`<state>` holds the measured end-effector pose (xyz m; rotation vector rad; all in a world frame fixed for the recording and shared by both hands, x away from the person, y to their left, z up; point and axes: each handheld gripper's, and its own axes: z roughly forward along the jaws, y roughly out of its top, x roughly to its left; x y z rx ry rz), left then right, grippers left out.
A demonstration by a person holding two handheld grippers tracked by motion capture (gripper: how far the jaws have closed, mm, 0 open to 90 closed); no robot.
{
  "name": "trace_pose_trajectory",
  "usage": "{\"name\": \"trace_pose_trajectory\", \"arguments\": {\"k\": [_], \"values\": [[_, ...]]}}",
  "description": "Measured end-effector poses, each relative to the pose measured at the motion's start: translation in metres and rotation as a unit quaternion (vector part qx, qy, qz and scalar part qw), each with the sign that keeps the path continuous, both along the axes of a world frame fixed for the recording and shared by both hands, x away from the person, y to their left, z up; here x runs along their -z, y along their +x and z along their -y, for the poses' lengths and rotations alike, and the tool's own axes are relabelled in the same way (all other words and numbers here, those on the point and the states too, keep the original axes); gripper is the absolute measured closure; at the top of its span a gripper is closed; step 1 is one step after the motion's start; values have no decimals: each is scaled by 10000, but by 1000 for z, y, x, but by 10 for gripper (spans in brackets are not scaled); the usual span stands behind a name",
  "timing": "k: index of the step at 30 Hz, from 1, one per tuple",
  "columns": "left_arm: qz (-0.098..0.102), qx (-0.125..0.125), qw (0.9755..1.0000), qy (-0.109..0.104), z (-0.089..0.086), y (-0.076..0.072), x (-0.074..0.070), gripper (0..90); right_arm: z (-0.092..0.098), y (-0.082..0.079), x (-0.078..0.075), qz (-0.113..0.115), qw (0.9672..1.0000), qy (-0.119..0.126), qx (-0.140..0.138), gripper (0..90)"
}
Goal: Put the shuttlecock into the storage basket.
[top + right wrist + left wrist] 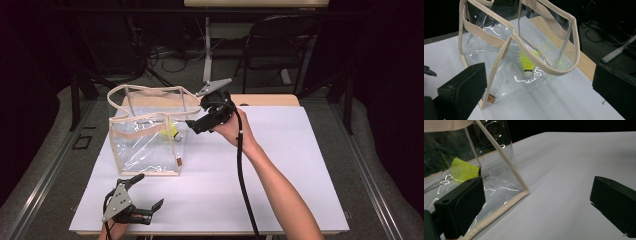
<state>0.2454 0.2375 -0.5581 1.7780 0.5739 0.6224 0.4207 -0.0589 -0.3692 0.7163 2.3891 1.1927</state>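
Black jaws of the left gripper (145, 192) lay nearest the camera, spread wide and empty, low on the white counter (280, 165) just in front of the clear bag (145, 145). That bag stood upright near the counter's far left part, its beige handles (544, 66) arching over the open top. Inside it, on the bottom, rested a yellow shuttlecock (527, 63), cork end down. The right gripper (192, 125) hovered at the bag's right upper edge, jaws fully apart, holding and touching nothing. Judging from this, the drop into the bag looked done; drawing the right hand back clear of the handles, without snagging them, would keep the bag standing.
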Motion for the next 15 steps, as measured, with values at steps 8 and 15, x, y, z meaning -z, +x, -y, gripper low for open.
{"name": "trace_pose_trajectory", "arguments": {"k": [8,15], "values": [[-2,7,10000,15,1,0,0,0,12,-16,8,105,9999,-45,-31,0],[7,1,10000,5,1,1,0,0,21,-29,16,119,9999,-67,-58,0]]}}
